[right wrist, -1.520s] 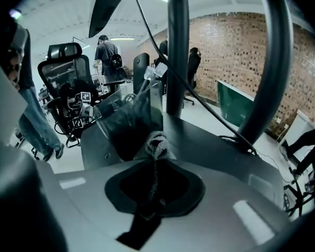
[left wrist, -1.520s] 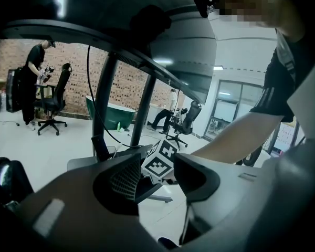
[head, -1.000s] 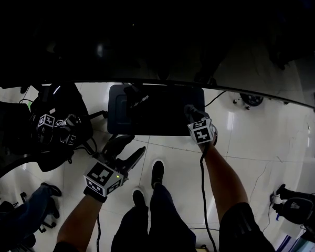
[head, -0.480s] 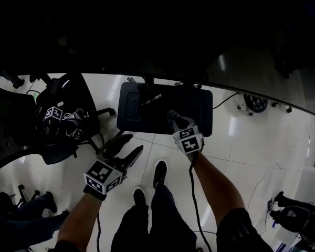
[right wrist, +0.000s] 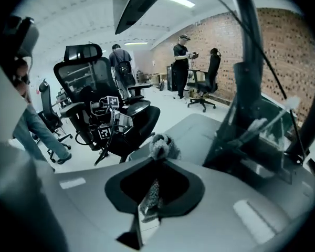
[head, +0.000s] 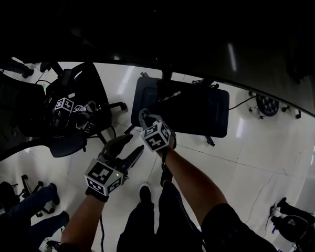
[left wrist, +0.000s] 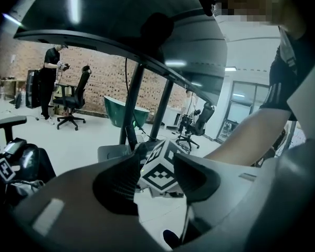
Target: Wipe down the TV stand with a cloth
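Observation:
The TV stand's dark flat base (head: 191,112) lies on the pale floor under the screen, with its two slanted posts (left wrist: 134,101) rising from it. My right gripper (head: 145,118) hovers over the base's near-left corner, shut on a grey fuzzy cloth (right wrist: 160,146) that pokes out between the jaw tips (right wrist: 156,164). The base plate (right wrist: 199,127) spreads just beyond the cloth. My left gripper (head: 127,150) is lower and nearer, open and empty. Between its jaws (left wrist: 156,175) only the right gripper's marker cube (left wrist: 161,169) shows.
A black office chair (head: 73,117) carrying spare marker-cube grippers (right wrist: 106,121) stands left of the base. The person's legs and shoes (head: 144,193) are below. Cables run from the base's right side (head: 236,103). People (right wrist: 181,62) stand far off by a brick wall.
My right gripper swept left across the stand's base with the cloth, from the right front part to the left front corner. The left gripper shifted a little and stayed open.

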The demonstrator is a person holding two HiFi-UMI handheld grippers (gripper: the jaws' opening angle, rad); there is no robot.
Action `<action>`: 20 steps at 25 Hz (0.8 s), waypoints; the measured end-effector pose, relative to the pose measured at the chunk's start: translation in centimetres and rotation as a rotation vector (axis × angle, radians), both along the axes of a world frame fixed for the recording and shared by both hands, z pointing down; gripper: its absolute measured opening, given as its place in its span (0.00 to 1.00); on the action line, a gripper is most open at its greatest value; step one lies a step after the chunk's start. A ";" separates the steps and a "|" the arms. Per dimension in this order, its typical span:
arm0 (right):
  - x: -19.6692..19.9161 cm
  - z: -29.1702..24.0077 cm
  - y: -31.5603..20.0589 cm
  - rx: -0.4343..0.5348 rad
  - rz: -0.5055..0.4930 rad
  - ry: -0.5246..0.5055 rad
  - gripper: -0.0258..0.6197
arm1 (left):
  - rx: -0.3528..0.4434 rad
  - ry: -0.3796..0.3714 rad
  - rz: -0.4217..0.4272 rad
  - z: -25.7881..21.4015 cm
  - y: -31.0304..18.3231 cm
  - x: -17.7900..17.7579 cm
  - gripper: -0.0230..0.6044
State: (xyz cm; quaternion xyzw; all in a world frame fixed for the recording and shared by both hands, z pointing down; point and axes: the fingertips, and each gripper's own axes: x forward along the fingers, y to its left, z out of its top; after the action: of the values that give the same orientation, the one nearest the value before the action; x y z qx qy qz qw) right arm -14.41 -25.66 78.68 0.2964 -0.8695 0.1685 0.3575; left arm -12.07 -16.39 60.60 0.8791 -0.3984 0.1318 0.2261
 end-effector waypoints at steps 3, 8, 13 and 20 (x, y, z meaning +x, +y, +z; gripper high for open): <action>-1.9 1.0 -0.6 0.019 -0.049 0.051 0.08 | -0.010 0.000 -0.018 0.5 0.3 -0.7 0.39; -2.0 2.2 -0.1 0.059 -0.146 0.128 0.08 | -0.023 -0.002 -0.022 1.1 0.2 -0.7 0.39; 2.0 2.2 0.6 0.050 -0.106 0.114 0.08 | -0.018 -0.003 0.004 1.0 -0.4 0.6 0.39; 12.5 1.9 1.0 0.044 -0.004 0.128 0.08 | -0.022 -0.001 0.073 0.8 -1.0 4.4 0.39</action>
State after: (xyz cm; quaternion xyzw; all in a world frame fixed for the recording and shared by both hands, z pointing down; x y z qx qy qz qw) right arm -1.89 -24.63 80.55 0.3126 -0.8490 0.1291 0.4060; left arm -7.70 -17.42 61.35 0.8904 -0.3648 0.1450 0.2306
